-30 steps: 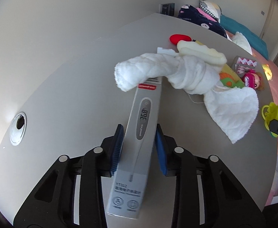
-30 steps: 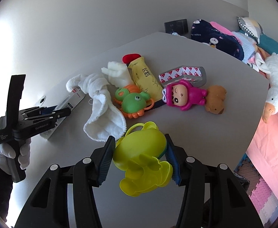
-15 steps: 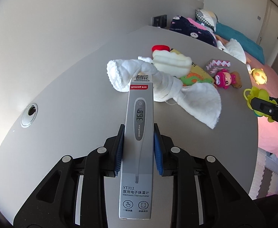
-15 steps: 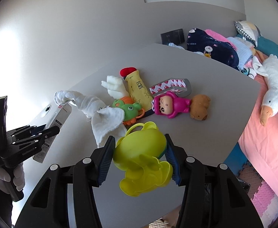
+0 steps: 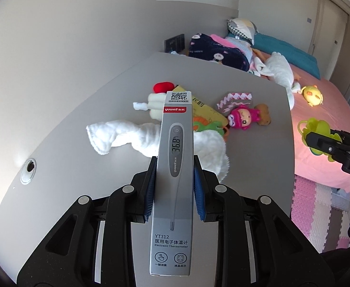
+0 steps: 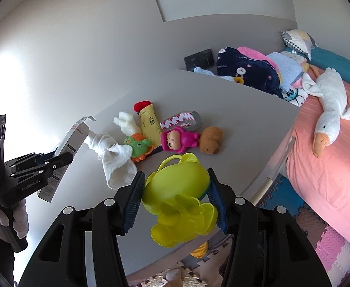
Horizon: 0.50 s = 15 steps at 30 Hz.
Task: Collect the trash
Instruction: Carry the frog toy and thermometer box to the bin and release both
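**Both jaws loaded, plenty left on the bench**

And here we are with 2 items off the bench at once! The left gripper (image 5: 173,186) has its jaws clamped on the thermometer box (image 5: 173,179), the blue pads pressing both long sides about midway along its length, the box pointing straight out ahead with the printed face up. Over on the other side, the right gripper (image 6: 176,199) has its jaws closed around the yellow-green toy cup (image 6: 178,198), pads on either flank, its handle loop poking forward.

So 2 pieces are in hand, held clear above the bench (image 6: 246,124), but neither is dropped anywhere, and no bin shows in either view. I'd call this the carry-off stage, early in the job.

Left lying on the bench: the knotted white cloth (image 6: 116,157), a green and orange toy (image 6: 139,147), a yellow tube with a red cap (image 6: 147,119), a pink doll (image 6: 175,141), a brown plush (image 6: 210,140) and a red-patterned pack (image 6: 180,119), all bunched together ahead of both jaws.
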Motion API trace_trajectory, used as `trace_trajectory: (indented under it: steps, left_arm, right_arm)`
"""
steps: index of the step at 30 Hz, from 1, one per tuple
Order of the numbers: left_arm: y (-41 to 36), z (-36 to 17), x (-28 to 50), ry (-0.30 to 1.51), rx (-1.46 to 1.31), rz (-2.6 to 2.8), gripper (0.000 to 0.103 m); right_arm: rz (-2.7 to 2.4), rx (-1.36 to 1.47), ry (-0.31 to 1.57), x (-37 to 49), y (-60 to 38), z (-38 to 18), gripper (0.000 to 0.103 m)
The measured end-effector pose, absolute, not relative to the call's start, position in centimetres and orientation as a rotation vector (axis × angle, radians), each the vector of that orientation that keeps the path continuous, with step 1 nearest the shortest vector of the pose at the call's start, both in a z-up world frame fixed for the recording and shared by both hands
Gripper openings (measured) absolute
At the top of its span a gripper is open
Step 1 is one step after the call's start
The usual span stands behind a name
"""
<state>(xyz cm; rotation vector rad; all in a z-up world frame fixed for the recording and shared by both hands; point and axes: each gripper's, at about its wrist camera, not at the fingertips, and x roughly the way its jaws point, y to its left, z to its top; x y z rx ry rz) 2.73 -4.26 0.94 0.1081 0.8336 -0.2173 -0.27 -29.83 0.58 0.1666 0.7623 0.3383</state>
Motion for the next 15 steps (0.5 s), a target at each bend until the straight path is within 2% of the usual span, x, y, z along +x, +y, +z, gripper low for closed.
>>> trace_trajectory:
  steps: [15]
  left_arm:
    - [-14.8, 0.9, 3.1, 0.835, 0.155, -0.418, 0.027]
  right_arm:
    - [0.184, 0.222, 0.75, -3.1, -38.2, 0.5, 0.053]
